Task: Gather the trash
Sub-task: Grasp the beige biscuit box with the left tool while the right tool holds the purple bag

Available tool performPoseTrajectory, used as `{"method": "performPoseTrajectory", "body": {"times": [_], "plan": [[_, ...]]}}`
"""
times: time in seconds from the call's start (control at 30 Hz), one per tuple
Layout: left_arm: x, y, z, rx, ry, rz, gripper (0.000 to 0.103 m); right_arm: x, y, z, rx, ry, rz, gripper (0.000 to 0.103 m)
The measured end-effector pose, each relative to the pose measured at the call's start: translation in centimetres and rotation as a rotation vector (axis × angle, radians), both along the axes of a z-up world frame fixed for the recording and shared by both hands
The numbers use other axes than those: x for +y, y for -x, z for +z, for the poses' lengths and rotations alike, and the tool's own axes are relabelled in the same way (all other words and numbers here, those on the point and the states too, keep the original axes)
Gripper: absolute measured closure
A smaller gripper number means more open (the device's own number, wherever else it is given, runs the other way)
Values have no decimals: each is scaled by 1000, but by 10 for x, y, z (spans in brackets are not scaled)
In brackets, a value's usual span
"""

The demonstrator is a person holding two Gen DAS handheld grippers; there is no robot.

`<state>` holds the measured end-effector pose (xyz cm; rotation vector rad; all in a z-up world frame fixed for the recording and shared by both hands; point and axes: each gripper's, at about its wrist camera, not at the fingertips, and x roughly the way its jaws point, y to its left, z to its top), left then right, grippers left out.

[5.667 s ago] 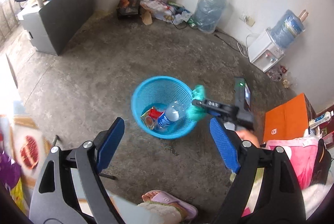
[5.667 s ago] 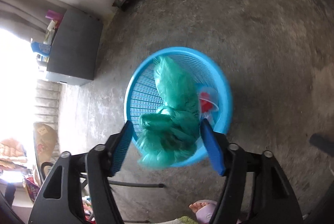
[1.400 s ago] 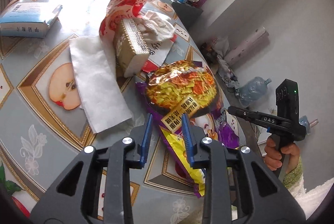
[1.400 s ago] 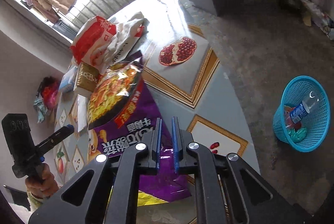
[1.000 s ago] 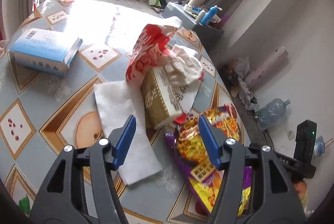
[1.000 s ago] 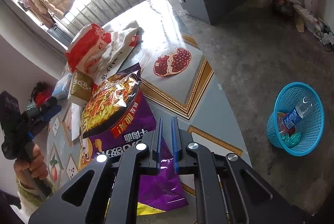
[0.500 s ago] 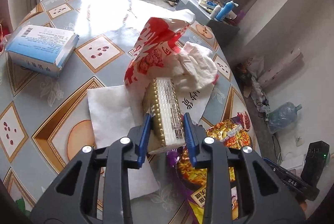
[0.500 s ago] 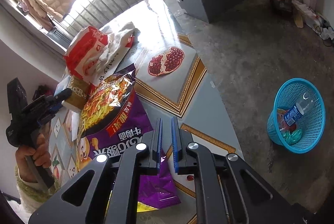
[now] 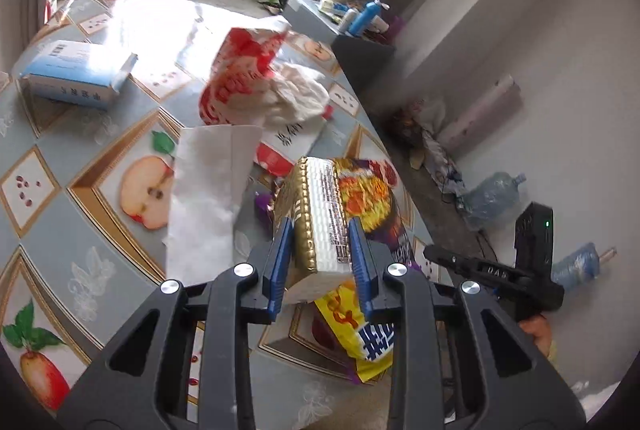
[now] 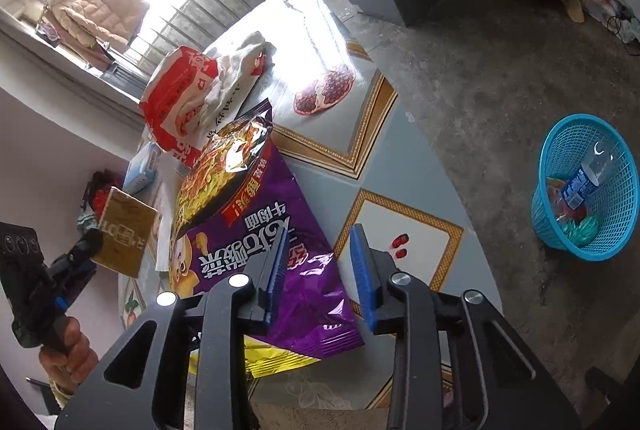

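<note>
- The left tongs (image 9: 320, 266) pinch a gold and white box (image 9: 318, 218) between their blue pads; it looks lifted clear of the desk (image 9: 60, 226), tilted a little, and hangs over the top of the snack bag.
- The right tongs (image 10: 322, 270) are opening, jaws partly spread, with nothing pressed between them; the purple snack bag (image 10: 256, 230) lies flat on the desk just under and ahead of their left pad.
- The step in hand, I judge, is carrying the box off as trash while the right tongs get ready for the bag.
- The blue basket (image 10: 616, 230) sits on the floor, well apart to the right of the right tongs, already holding a bottle (image 10: 580, 181) and scraps.
- Next the left tongs need to swing the box over to that basket and let go above it; the right tongs need to drop onto the bag's edge and close.
- The thin, slippery bag may slide instead of lifting.
</note>
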<state>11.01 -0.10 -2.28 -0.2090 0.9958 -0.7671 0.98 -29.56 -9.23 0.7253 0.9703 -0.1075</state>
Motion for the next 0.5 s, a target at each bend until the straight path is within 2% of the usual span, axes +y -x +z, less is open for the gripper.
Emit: {"method": "performPoseTrajectory", "body": {"times": [0.17, 0.27, 0.5], "plan": [[-35, 21, -38, 8, -128, -72, 79, -1, 4, -4, 12, -49, -27, 61], [-36, 23, -40, -18, -134, -69, 79, -2, 3, -7, 31, -47, -32, 59], [-34, 20, -41, -8, -127, -61, 79, -6, 3, -11, 24, -79, -59, 58]]}}
